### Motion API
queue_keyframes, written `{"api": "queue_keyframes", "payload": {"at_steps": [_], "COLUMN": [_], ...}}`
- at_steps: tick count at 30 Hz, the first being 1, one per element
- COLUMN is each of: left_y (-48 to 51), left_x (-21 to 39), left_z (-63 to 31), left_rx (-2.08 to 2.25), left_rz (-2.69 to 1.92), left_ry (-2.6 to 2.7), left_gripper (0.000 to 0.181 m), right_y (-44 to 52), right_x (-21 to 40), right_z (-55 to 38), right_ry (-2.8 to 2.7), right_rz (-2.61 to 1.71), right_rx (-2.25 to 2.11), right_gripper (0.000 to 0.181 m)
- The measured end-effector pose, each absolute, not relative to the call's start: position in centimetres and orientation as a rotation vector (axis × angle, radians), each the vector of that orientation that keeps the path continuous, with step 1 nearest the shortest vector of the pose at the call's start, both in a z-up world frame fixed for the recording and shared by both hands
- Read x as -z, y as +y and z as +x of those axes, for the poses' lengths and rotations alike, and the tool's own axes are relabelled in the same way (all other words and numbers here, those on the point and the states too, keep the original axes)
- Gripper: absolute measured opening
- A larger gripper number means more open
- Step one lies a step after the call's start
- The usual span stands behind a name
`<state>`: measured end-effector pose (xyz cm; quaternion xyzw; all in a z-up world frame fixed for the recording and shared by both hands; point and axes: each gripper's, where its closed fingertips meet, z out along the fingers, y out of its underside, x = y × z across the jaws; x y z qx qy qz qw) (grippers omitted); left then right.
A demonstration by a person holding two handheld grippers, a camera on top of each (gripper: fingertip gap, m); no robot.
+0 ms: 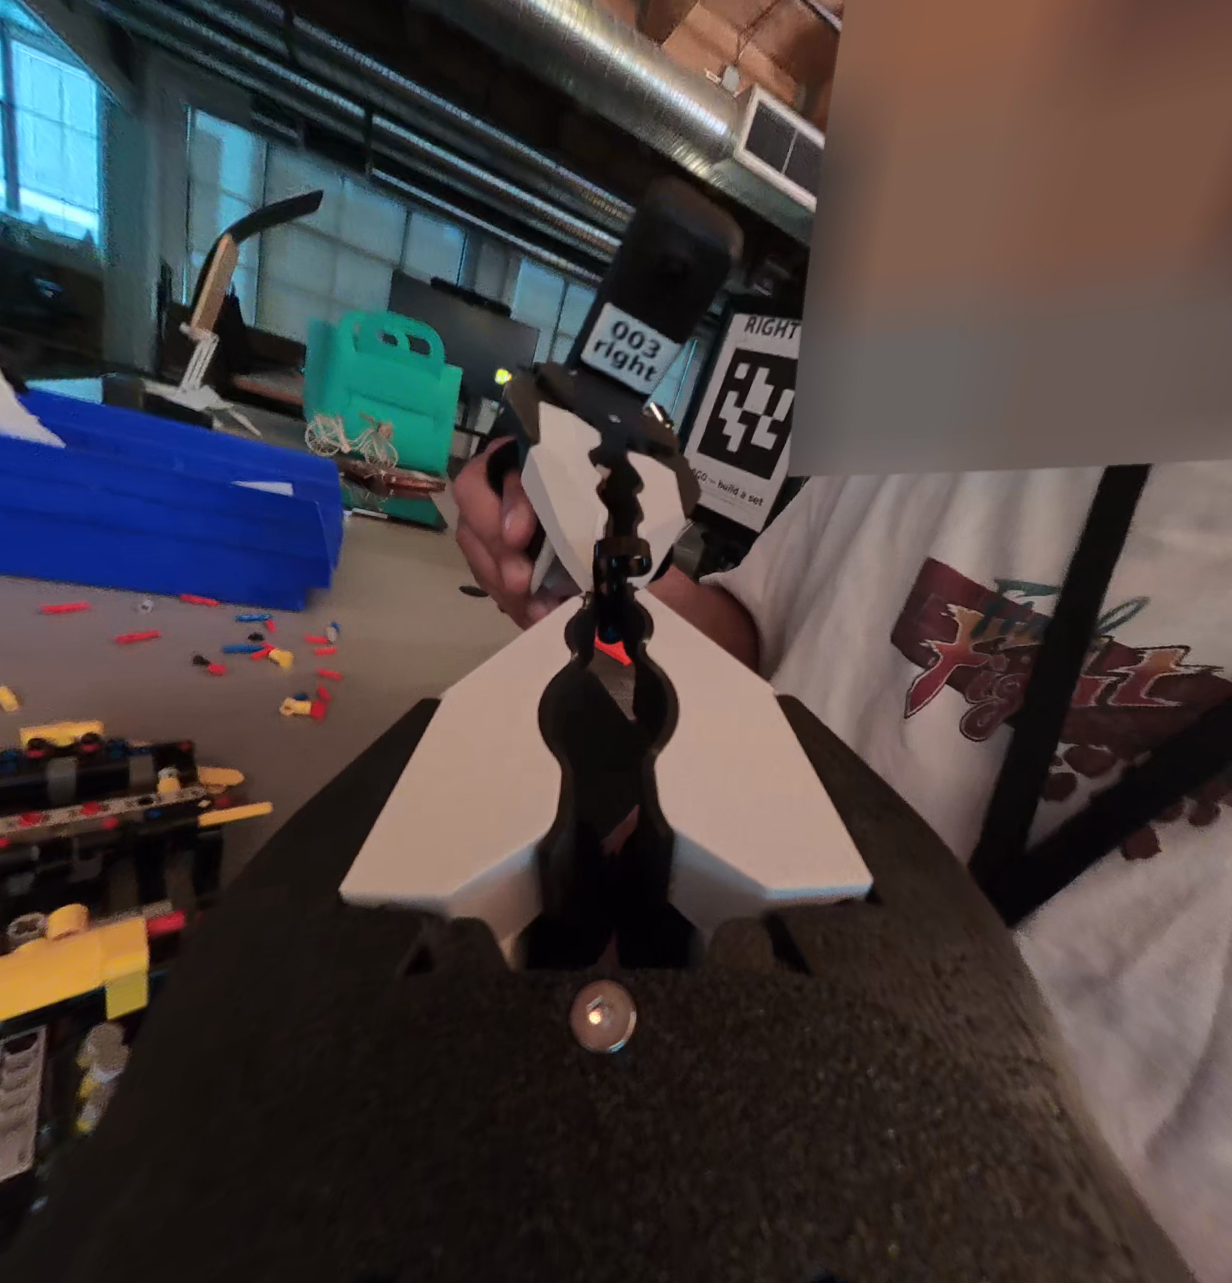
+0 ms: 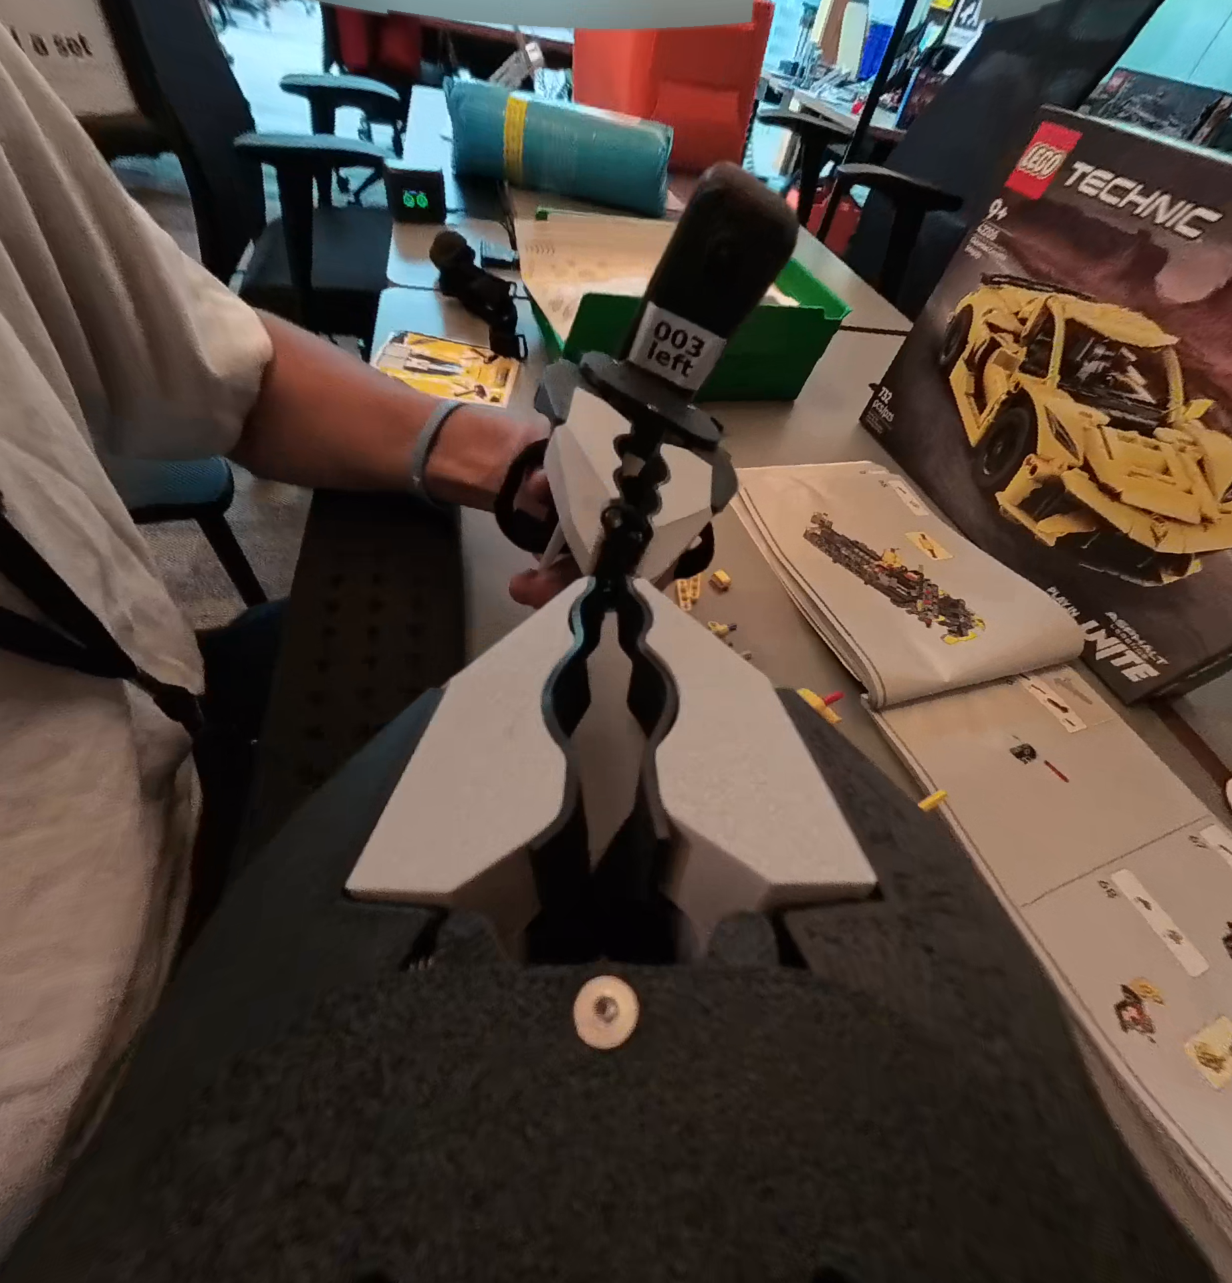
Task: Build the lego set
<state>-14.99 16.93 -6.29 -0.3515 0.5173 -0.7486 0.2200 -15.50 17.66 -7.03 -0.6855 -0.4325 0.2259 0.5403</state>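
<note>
Your two grippers meet tip to tip above the table, so the small lego piece (image 1: 609, 635) between them is mostly hidden: only a black part with a red sliver and a blue dot shows. Its long axis cannot be made out.

Left gripper (image 1: 609, 611): fingers drawn close; what it grips, I cannot tell.

Right gripper (image 2: 609, 590): fingers nearly together; hold unclear.

The half-built car (image 1: 78, 833) is cut off at the left edge, long axis toward the camera.

One open instruction book (image 2: 897, 597), one set box (image 2: 1085, 389), loose pins (image 1: 272, 649) too many to count.
</note>
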Motion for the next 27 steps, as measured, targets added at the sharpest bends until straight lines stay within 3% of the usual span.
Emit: {"api": "queue_keyframes", "payload": {"at_steps": [7,13,18,27], "left_y": [17.9,19.0,18.2,17.9], "left_x": [5.5,5.3,5.8,6.3], "left_z": [-14.6,-14.5,-14.5,-14.3], "left_rx": [2.114,2.079,2.046,2.025], "left_rz": [-0.976,-0.988,-0.978,-0.982], "left_ry": [1.323,1.268,1.332,1.361], "left_gripper": [0.007,0.007,0.007,0.007], "right_y": [18.6,19.3,19.0,18.6], "right_x": [6.0,6.3,5.7,6.2], "right_z": [-15.0,-14.7,-14.7,-14.4], "right_ry": [-0.934,-0.875,-0.849,-0.874], "right_rz": [-1.598,-1.586,-1.564,-1.597], "right_rx": [-0.481,-0.392,-0.496,-0.551], "right_gripper": [0.005,0.016,0.004,0.004]}}
